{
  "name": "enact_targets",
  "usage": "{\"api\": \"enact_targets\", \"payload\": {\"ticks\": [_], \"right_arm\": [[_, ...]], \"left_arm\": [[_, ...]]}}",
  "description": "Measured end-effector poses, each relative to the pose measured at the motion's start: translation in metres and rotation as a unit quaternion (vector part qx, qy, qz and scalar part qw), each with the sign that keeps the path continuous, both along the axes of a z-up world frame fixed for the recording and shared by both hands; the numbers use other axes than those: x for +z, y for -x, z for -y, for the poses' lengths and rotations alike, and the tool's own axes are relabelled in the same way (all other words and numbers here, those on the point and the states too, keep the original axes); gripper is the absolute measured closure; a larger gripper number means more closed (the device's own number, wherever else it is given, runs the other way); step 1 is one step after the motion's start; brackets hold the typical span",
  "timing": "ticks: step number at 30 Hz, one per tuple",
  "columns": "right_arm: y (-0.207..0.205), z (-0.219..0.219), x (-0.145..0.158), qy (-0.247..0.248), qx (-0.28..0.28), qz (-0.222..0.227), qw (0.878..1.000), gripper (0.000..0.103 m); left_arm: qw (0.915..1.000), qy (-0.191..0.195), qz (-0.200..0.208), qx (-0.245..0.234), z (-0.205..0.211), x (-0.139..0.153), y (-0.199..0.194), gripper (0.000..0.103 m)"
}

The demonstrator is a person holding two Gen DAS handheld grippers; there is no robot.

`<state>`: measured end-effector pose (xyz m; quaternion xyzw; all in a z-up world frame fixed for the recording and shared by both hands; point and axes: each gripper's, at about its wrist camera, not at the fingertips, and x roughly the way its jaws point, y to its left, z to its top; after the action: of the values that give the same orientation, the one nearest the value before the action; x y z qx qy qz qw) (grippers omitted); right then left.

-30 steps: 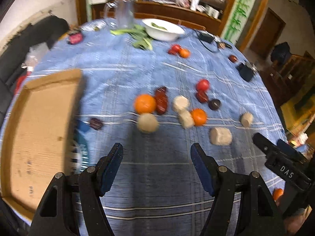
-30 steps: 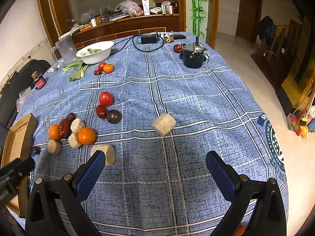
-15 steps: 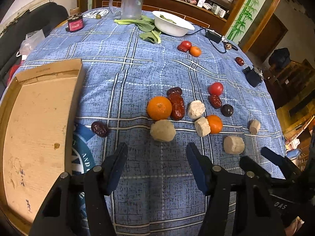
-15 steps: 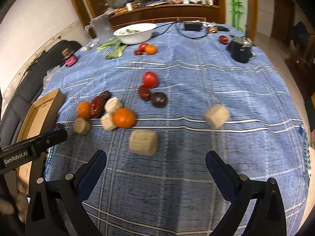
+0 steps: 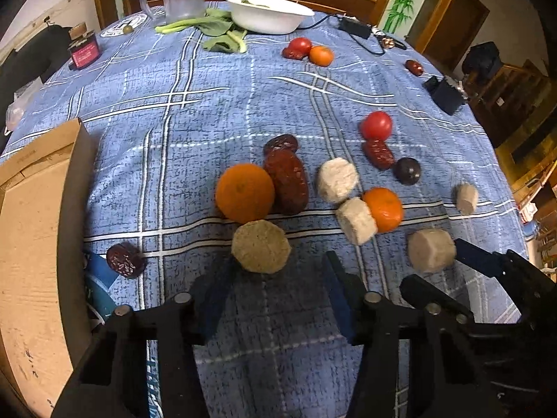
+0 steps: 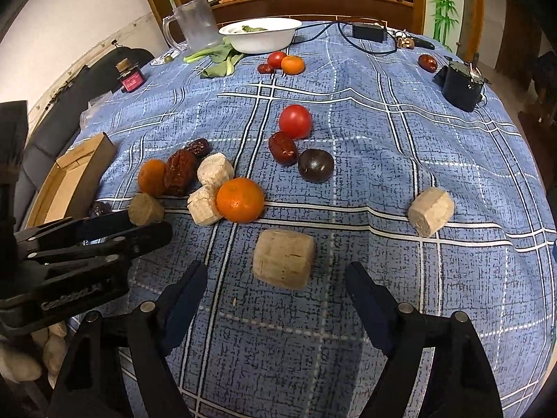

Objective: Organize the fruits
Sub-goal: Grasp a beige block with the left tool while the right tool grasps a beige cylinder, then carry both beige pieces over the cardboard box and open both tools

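step: both reach to pick | left hand-held gripper (image 5: 275, 291) closing, nothing clamped, round tan cork-like chunk (image 5: 261, 246) at 12 o'clock | right hand-held gripper (image 6: 275, 292) closing, nothing clamped, pale tan cylinder block (image 6: 283, 258) at 12 o'clock | next: advance, straddle, clamp

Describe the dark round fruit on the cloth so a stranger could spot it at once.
Start at the blue checked tablecloth and find the big red tomato mid-table. Just nearer lies a red date; the dark round fruit sits beside it, the only near-black, smooth ball there.
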<state>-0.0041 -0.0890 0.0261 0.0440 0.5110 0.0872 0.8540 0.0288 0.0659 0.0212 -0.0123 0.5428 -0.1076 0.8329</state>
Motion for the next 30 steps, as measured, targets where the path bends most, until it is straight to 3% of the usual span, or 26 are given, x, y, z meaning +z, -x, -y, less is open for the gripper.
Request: {"api": "enact_targets", "payload": {"ticks": [2, 5, 6, 8, 18, 23, 30], "right_arm": [[-0.002, -0.002, -0.002, 0.003, 0.002, -0.003, 1.0, 0.028], [-0.004, -0.004, -0.004, 0.014, 0.001, -0.002, 1.0, 0.045], [-0.004, -0.006, -0.004, 0.019, 0.002, -0.001, 1.0, 0.057], [-0.004, -0.005, -0.003, 0.028, 0.0, 0.001, 1.0, 0.066], [0.017, -0.025, 0.021, -0.013, 0.025, 0.01, 1.0, 0.071], [0.018, -0.062, 0.044, -0.045, 0.066, 0.023, 0.997, 0.071], [0.016, -0.118, 0.067, -0.086, 0.113, 0.017, 0.99, 0.07]], "left_arm": [[1.0, -0.005, 0.003, 0.003, -0.002, -0.001, -0.001, 0.072], [1.0, 0.007, 0.002, 0.006, -0.005, -0.001, -0.001, 0.072], [0.9999, 0.008, 0.002, 0.007, -0.006, -0.001, 0.0, 0.072], [0.9999, 0.01, 0.003, 0.011, -0.008, 0.0, 0.004, 0.073], [0.9968, 0.073, 0.021, 0.025, -0.045, 0.041, 0.034, 0.075], [0.9928, 0.091, 0.038, 0.069, -0.101, 0.064, 0.047, 0.075], [0.9866, 0.084, 0.056, 0.128, -0.187, 0.081, 0.072, 0.075]]}}
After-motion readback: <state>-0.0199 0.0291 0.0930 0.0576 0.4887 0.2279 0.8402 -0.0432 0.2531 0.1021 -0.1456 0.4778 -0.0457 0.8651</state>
